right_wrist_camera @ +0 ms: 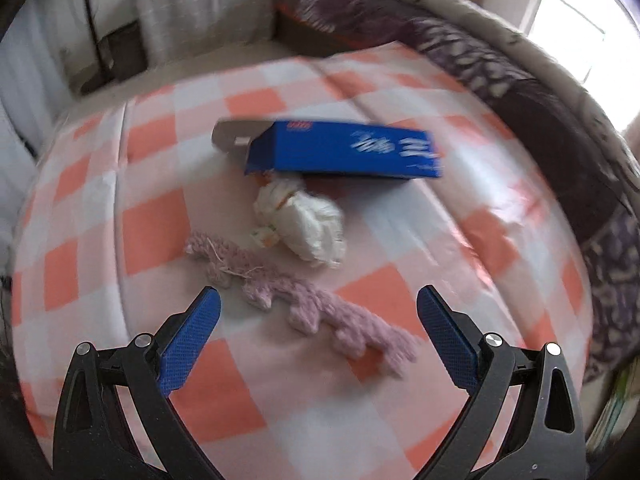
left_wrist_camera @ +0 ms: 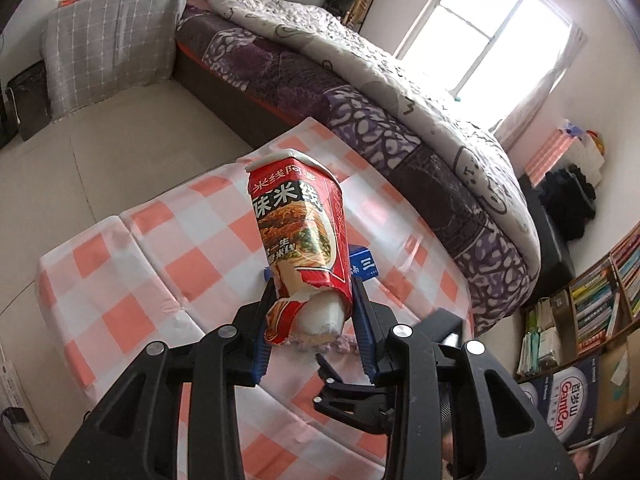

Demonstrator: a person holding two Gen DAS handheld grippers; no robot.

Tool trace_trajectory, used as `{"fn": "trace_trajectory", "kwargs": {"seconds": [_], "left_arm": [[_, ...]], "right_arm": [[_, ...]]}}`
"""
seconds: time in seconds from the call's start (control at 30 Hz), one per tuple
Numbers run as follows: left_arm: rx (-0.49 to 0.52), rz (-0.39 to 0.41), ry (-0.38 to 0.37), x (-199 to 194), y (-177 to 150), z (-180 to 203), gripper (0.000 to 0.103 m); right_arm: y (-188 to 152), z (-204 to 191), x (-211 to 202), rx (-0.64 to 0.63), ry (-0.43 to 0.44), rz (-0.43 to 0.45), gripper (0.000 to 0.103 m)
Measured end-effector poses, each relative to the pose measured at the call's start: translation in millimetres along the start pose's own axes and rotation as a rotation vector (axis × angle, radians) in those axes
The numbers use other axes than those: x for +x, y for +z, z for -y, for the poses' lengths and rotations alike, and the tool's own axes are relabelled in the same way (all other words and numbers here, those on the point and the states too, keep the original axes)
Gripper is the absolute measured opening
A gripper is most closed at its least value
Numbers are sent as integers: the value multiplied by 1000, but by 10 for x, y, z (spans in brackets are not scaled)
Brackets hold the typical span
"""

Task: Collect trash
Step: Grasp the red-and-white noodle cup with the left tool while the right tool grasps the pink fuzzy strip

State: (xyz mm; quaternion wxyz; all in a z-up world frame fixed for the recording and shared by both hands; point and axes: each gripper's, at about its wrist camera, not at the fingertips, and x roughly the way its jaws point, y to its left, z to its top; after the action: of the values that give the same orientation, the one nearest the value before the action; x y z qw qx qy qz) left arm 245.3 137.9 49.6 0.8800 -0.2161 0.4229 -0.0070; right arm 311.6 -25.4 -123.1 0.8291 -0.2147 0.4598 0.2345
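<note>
Only the left wrist view shows the crumpled red paper noodle cup, clamped between the blue pads of the left gripper and lifted above the table draped in an orange-and-white checked cloth; its torn lower end is squeezed between the 2 jaws, the white rim pointing away. The same view takes in a bed with a purple patterned cover, a bright window and a bookshelf beside a box printed "GamCn". The right wrist view alone shows the trash left on the cloth: a flat blue cardboard box with an open grey flap, a crumpled white tissue wad just beside it, and a strip of pink knitted yarn nearer the right gripper, whose jaws stand wide apart with nothing between them. That view is motion-blurred, so the box's white lettering cannot be read. From the left, the cup hides most of the box. The cup bears Chinese print including "米线".
</note>
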Motion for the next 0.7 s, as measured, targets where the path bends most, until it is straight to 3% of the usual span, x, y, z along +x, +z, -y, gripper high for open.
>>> {"fn": "trace_trajectory", "kwargs": {"seconds": [0.13,0.2,0.27,0.47,0.7], "left_arm": [[-15,-24,5,54,21,-95,35],[-18,-26,4,48,23,-128,35],[-22,-20,1,20,25,-148,35],[-28,-7,-8,-50,8,-177,36],[-36,-3,-26,-114,-16,-193,35]], "right_arm": [[-94,-101,76,-47,68,-27,84],[-140,-79,43,-6,120,-40,67],[-186,-85,-27,11,116,-40,40],[-439,-169,-237,104,36,-70,31],[-644,-188,-644,250,-64,-74,29]]}}
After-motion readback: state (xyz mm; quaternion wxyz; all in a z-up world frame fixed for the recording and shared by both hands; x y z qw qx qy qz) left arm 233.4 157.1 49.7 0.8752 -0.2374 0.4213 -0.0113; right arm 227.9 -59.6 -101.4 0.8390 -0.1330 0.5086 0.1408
